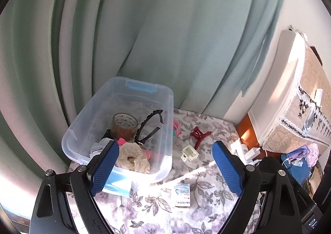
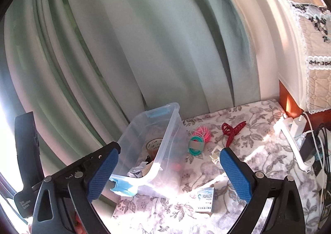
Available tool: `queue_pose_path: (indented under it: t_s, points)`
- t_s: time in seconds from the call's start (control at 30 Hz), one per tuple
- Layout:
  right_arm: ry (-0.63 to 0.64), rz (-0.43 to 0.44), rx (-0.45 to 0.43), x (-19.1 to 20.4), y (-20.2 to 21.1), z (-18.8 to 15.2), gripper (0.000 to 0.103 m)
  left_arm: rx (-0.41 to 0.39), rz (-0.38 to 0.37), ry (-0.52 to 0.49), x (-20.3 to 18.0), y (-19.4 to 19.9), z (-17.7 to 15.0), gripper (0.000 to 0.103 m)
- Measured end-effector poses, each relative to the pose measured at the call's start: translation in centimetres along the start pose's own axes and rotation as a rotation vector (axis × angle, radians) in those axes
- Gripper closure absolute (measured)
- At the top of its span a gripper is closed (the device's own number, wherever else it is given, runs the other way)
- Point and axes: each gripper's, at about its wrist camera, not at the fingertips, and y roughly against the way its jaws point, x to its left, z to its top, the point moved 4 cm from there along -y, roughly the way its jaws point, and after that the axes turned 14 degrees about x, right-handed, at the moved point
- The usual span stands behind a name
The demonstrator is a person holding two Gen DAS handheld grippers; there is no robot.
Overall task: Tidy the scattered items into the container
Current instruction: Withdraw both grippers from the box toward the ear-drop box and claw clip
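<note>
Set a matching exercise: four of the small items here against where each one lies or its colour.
Items:
1. tape roll
2. claw clip
3. small box
4. cord coils

Descriptions:
A. dark red, on the floral cloth
B. inside the clear bin
C. pink and teal, beside the bin
D. nearest the camera, on the cloth

Pairs: 1-B, 2-A, 3-D, 4-C

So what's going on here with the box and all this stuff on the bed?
A person is tidying small items into the clear box using two handheld grippers. Both the left gripper and right gripper are open and hold nothing. Tape, a headband and a scrunchie are already inside. Still out on the floral cover: a red clip, a white clip, coiled cords and a small carton.
</note>
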Motion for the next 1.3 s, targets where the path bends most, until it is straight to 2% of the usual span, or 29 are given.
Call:
queue_pose_path:
  t_s: [0.43,0.83,1.07,1.3]
  points:
    - [-0.081,-0.005,-0.05,-4.3,2.9,-0.8,0.002,-0.004,0.041,-0.136,-5.5,-0.3,-1.0,0.011]
    - [-0.169,-0.03,-0.071,-9.1,4.2,-1.9,0.002,0.035,0.049,-0.225,-10.1,-2.4,-2.8,0.011]
    - [-0.197,-0.066,-0.042,-11.7,3.5,-3.0,0.001,0.106,0.039,-0.213,-11.0,-5.4,-4.1,0.011]
    - [-0.253,-0.073,0.037,-14.4,1.1,-4.4,0.001,0.235,0.016,-0.179,-10.6,-9.6,-5.8,0.011]
